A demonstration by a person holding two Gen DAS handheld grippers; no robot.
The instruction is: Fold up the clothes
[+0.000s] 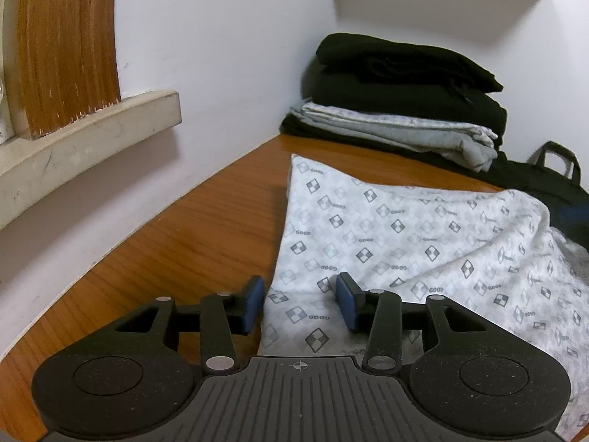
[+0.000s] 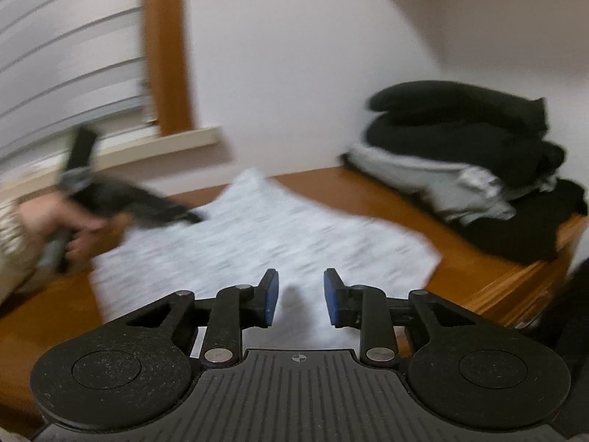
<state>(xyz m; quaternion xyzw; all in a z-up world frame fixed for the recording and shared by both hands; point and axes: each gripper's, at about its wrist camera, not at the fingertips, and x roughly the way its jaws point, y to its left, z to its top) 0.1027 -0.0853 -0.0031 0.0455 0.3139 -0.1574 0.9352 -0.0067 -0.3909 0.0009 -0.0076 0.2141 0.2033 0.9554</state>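
- Left gripper (image 1: 300,304): black plastic frame, two blue pads on black linkage arms, silver pivot pins at the joints.
- Base plate: ribbed, with a small crosshair mark at its front edge; a round disc housing on each side.
- Right gripper (image 2: 300,300): same build, same blue pads, pins and crosshair.
- Left hand (image 2: 64,226): blurred; light striped sleeve at the wrist.

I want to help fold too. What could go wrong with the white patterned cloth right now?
Two things might go wrong. The left gripper is open with a raised fold of the patterned cloth between its pads, so the fold may slip free. The cloth's far side droops against the black bag, so pulling could snag it. The folded stack sits close behind and might get nudged.
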